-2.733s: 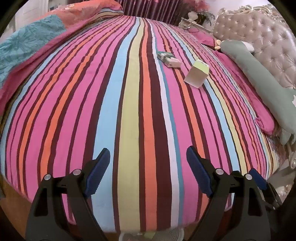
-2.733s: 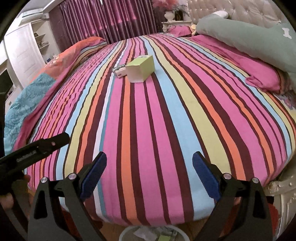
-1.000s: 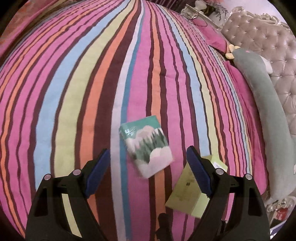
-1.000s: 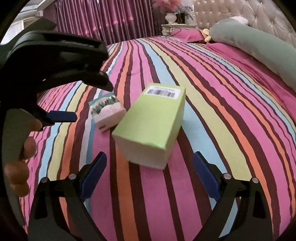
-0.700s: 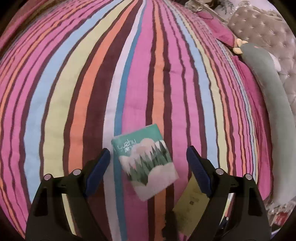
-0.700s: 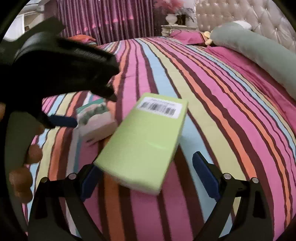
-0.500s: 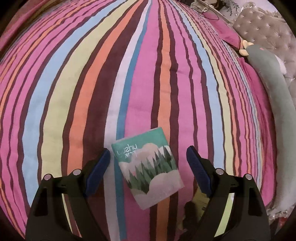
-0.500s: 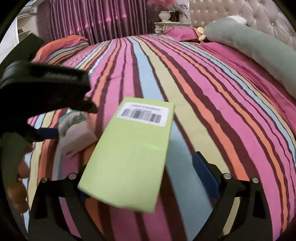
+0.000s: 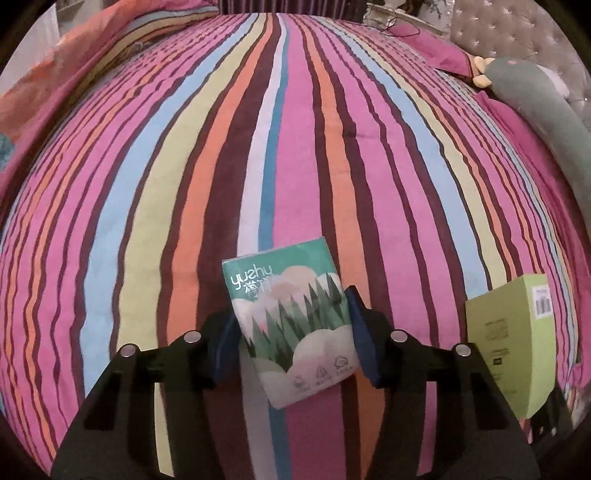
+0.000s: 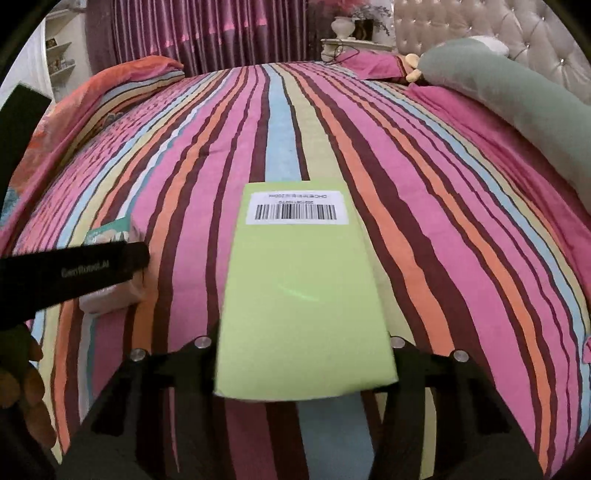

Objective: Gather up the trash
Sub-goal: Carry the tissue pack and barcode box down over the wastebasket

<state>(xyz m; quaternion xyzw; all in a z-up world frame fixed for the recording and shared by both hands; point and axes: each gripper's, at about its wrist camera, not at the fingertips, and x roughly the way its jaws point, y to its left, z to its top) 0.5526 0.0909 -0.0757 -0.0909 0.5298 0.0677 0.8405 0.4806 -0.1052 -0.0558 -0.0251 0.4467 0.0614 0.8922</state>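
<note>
My left gripper (image 9: 290, 325) is shut on a green and white tissue pack (image 9: 291, 317) marked "yuzhu", its blue pads pressed on both sides, just above the striped bedspread (image 9: 280, 129). My right gripper (image 10: 303, 339) is shut on a lime-green carton (image 10: 301, 295) with a barcode label on top; the carton hides the fingertips. The carton also shows in the left wrist view (image 9: 517, 339) at the right. In the right wrist view the tissue pack (image 10: 110, 236) is partly hidden behind the left gripper's body.
A long grey-green pillow (image 10: 517, 96) and pink pillows lie along the tufted headboard (image 10: 480, 22) on the right. An orange folded quilt (image 10: 122, 77) lies at the far left. Purple curtains (image 10: 207, 33) hang behind the bed.
Both grippers have closed: the left on the tissue pack, the right on the green carton. The carton now sits straight between the right jaws.
</note>
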